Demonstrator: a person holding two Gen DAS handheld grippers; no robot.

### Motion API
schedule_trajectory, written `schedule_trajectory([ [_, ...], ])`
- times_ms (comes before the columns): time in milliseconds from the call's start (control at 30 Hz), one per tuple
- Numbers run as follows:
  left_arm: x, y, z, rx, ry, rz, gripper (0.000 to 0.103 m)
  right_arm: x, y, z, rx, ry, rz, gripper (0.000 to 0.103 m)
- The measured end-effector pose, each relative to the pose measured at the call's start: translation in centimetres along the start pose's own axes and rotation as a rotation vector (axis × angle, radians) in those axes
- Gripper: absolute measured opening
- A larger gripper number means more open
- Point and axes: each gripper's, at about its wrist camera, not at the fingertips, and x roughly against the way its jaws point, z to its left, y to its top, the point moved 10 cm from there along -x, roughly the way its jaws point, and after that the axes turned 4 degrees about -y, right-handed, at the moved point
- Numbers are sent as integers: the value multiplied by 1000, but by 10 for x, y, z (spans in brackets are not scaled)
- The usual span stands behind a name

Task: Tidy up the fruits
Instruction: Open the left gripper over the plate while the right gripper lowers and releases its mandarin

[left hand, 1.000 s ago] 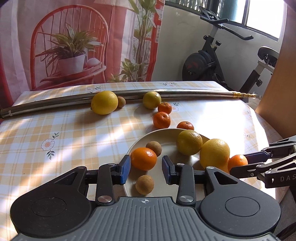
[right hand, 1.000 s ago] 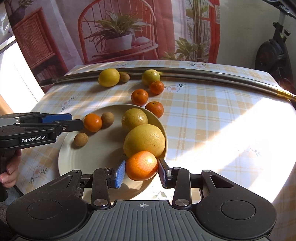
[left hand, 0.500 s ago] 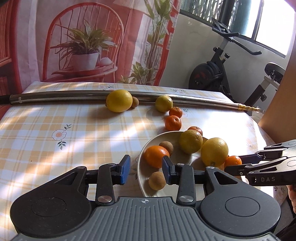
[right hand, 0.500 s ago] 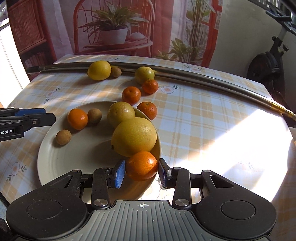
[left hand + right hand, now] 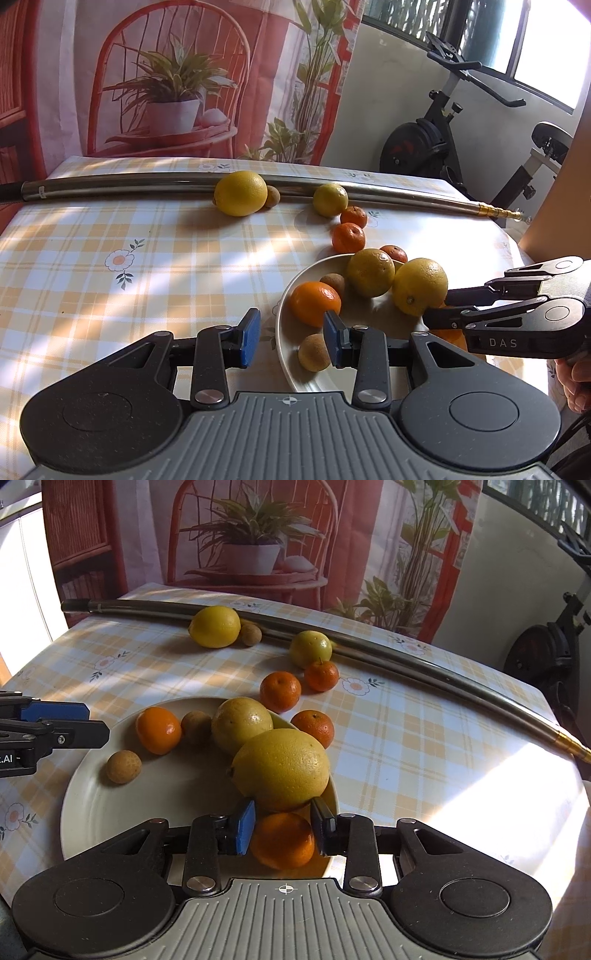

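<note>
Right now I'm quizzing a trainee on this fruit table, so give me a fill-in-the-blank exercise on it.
1. The right gripper is shut on a small ____ fruit.
2. The left gripper is open and holds ____.
3. The plate holds ____ small brown fruits.
4. The metal pole lies on the ____.

Missing words: orange; nothing; two; table

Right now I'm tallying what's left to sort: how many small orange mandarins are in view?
5. One between the right gripper fingers, one on the plate's left side, one beside the plate rim, two farther out on the tablecloth. More may hide behind larger fruit.
</note>
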Motion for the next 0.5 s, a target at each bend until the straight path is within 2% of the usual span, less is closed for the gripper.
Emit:
schedule_trajectory([
  [267,0,-1,0,-2,10,5,39,11,0,-3,-4,-11,-32,29],
  [333,0,-1,0,-1,10,7,39,16,-3,-7,-20,-10,-32,32],
  [400,-1,-2,-1,0,12,11,39,18,-8,-9,-28,-24,-21,40],
  [500,-2,-3,-1,-4,13,16,39,21,-15,-10,-40,-18,-21,41],
])
